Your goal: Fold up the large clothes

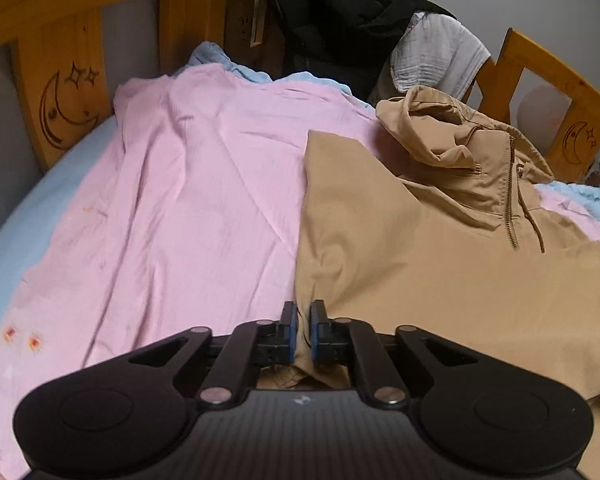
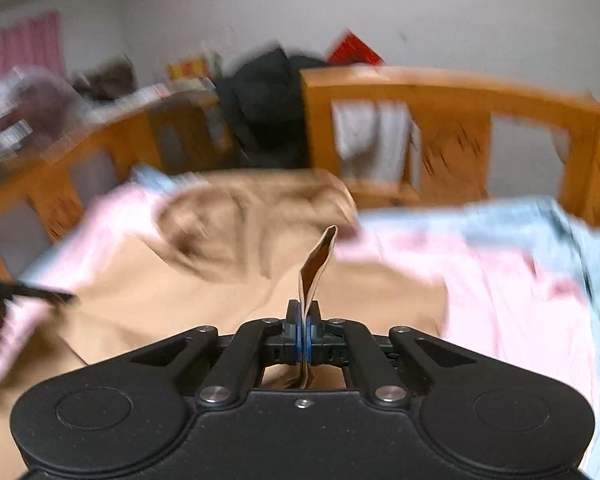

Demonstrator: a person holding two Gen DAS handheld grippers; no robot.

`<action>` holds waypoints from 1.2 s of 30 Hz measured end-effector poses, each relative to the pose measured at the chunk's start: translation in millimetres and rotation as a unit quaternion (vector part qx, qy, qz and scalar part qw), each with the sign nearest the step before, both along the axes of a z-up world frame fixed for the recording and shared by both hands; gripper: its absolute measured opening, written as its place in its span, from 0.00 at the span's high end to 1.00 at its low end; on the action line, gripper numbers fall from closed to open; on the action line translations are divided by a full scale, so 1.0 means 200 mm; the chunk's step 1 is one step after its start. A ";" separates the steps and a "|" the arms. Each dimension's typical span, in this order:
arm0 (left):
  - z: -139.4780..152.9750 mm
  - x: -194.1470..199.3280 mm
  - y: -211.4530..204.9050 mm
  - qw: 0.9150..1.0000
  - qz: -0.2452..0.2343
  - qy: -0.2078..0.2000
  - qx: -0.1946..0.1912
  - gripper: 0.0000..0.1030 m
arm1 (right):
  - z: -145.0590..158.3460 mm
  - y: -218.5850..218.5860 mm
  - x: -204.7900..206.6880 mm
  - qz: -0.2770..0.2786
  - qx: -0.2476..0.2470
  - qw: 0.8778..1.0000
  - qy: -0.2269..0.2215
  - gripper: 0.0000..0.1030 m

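Note:
A tan hooded jacket (image 1: 400, 240) with a zipper lies spread on a pink sheet (image 1: 188, 200), its hood bunched at the far end. My left gripper (image 1: 303, 312) sits at the jacket's near left edge with its jaws narrowly apart; tan cloth lies between and under the fingers, and the grip is unclear. In the blurred right wrist view, my right gripper (image 2: 303, 312) is shut on a fold of the tan jacket (image 2: 318, 264), and the cloth strip rises from the pads above the rest of the jacket (image 2: 180, 280).
A wooden bed frame (image 1: 60, 92) with moon carvings rings the bed, also visible in the right wrist view (image 2: 440, 92). Black clothes (image 1: 340, 12) and a white cloth (image 1: 440, 52) hang over the far rail. A light blue sheet (image 2: 520, 220) lies under the pink one.

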State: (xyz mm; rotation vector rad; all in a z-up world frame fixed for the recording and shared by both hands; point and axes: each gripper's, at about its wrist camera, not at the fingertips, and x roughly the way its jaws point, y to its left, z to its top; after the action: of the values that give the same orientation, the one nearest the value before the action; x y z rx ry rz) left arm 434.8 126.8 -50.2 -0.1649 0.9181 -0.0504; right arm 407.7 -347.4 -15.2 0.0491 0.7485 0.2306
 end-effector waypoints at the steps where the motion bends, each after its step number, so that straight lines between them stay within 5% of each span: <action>1: 0.01 0.00 0.00 1.000 0.003 -0.003 -0.001 0.81 | -0.10 -0.01 0.01 -0.007 -0.012 1.000 0.019 0.99; 3: 0.06 -0.04 -0.01 1.000 -0.001 -0.022 0.018 0.74 | -0.23 0.00 0.00 -0.022 -0.053 0.997 0.048 0.92; 5: 0.13 -0.09 -0.05 0.996 -0.012 -0.058 0.061 0.35 | -0.24 -0.01 -0.04 -0.052 -0.044 0.997 0.046 0.77; 7: 0.20 -0.15 -0.10 0.989 -0.029 -0.107 0.093 0.21 | -0.20 0.04 -0.08 -0.047 -0.058 0.997 0.015 0.59; 11: 0.24 -0.19 -0.27 0.981 -0.097 -0.130 0.108 0.20 | -0.11 0.28 -0.13 0.048 -0.092 0.994 -0.045 0.47; 15: 0.14 -0.16 -0.44 0.981 -0.140 -0.097 0.095 0.20 | -0.19 0.54 -0.09 0.113 -0.068 0.991 -0.011 0.45; 19: -0.11 -0.06 -0.50 0.980 -0.161 -0.002 0.117 0.19 | -0.39 0.67 -0.07 0.135 -0.100 0.985 0.047 0.46; 22: -0.09 -0.08 -0.48 0.981 -0.161 -0.016 0.109 0.18 | -0.38 0.60 -0.02 0.112 -0.048 0.990 0.069 0.46; 26: -0.04 -0.11 -0.43 0.984 -0.160 -0.040 0.074 0.15 | -0.15 0.47 0.14 0.079 -0.042 0.996 0.020 0.35; 29: 0.00 -0.12 -0.44 0.986 -0.147 -0.050 0.056 0.13 | -0.04 0.42 0.48 0.021 -0.061 0.998 0.005 0.33; 36: 0.02 -0.22 -0.36 0.990 -0.132 -0.037 0.013 0.06 | -0.12 0.34 1.24 -0.109 -0.095 0.989 0.023 0.43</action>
State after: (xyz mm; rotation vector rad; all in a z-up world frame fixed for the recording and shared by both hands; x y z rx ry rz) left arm 390.7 55.1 -46.0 -0.0150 0.8607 -0.2886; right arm 655.1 -279.3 -39.1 -0.0448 0.8025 -0.0520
